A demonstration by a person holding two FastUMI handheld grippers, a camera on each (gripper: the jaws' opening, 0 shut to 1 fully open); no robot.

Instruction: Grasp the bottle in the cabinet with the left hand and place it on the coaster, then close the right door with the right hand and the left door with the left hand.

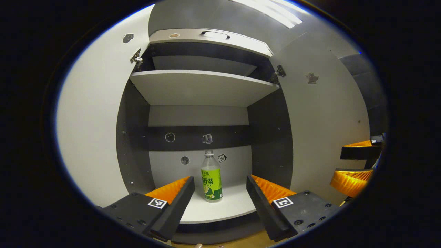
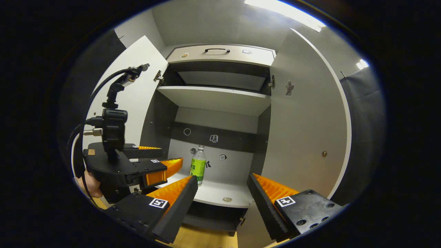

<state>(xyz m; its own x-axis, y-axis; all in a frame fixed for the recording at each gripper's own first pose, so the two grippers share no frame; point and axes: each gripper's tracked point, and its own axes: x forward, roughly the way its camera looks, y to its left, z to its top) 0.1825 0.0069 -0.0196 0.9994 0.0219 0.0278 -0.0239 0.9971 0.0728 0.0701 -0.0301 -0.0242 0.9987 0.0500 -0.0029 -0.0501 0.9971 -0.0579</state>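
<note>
A clear bottle (image 1: 211,179) with a green label stands upright on the white lower shelf (image 1: 227,206) of the open cabinet, toward the back. My left gripper (image 1: 220,182) is open in front of the shelf, and the bottle shows between its fingers, farther in and untouched. In the right gripper view the bottle (image 2: 198,165) stands just beyond the left gripper (image 2: 170,155), which a hand (image 2: 88,184) holds. My right gripper (image 2: 222,179) is open and holds nothing, back from the cabinet. Both doors stand open: the left door (image 2: 137,89) and the right door (image 2: 306,120).
An upper shelf (image 1: 206,86) spans the cabinet, and a drawer front with a dark handle (image 1: 215,34) sits above it. A small round disc (image 2: 226,199) lies near the lower shelf's front edge. The right gripper (image 1: 339,163) shows by the right door (image 1: 320,131). Wooden floor (image 2: 206,237) lies below.
</note>
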